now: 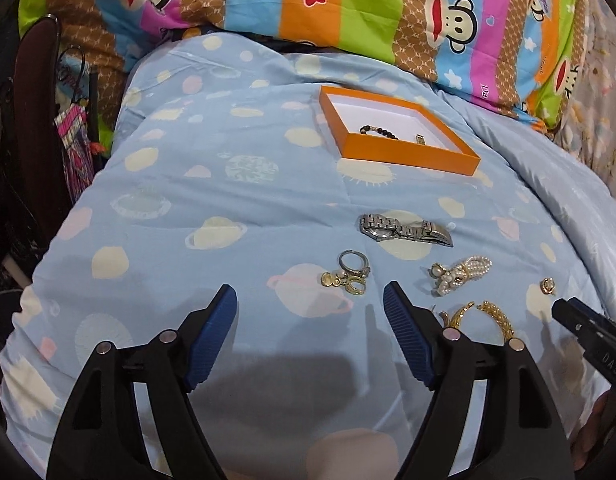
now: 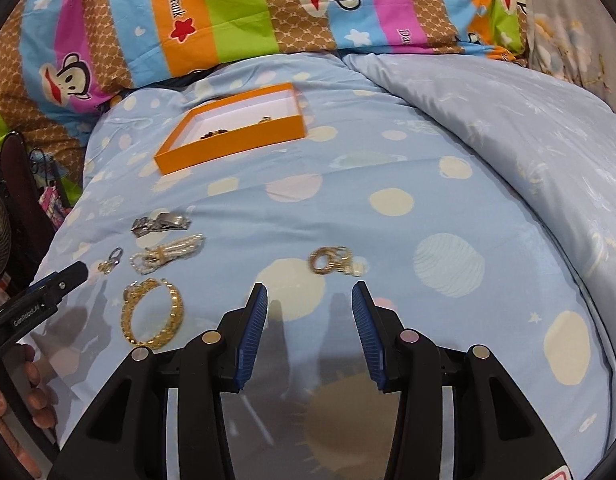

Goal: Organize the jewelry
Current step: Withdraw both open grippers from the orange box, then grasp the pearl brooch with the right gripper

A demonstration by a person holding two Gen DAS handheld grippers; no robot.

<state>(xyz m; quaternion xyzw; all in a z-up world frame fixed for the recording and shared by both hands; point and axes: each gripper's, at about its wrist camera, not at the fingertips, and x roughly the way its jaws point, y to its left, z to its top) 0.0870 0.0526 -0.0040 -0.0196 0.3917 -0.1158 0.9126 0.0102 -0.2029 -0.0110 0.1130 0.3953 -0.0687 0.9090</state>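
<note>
Rings (image 1: pixel 347 274) lie just beyond the released left gripper (image 1: pixel 310 300); right gripper (image 2: pixel 309 300) released, empty.

The right claw (image 2: pixel 308 298) hangs open and empty over the bed (image 2: pixel 428 184), gold earrings (image 2: pixel 332 260) just ahead, orange box (image 2: pixel 232 140) farther up-left.

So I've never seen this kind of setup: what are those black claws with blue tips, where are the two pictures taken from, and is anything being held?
Those claws are handheld two-finger grippers, one per hand, each with its own camera looking along the fingers. One picture is from the left gripper, the other from the right gripper. Both stand open, holding nothing. On the blue bedspread lie a silver watch, pearl bracelet, gold chain bracelet, and small rings. The orange box already holds a beaded bracelet.
</note>
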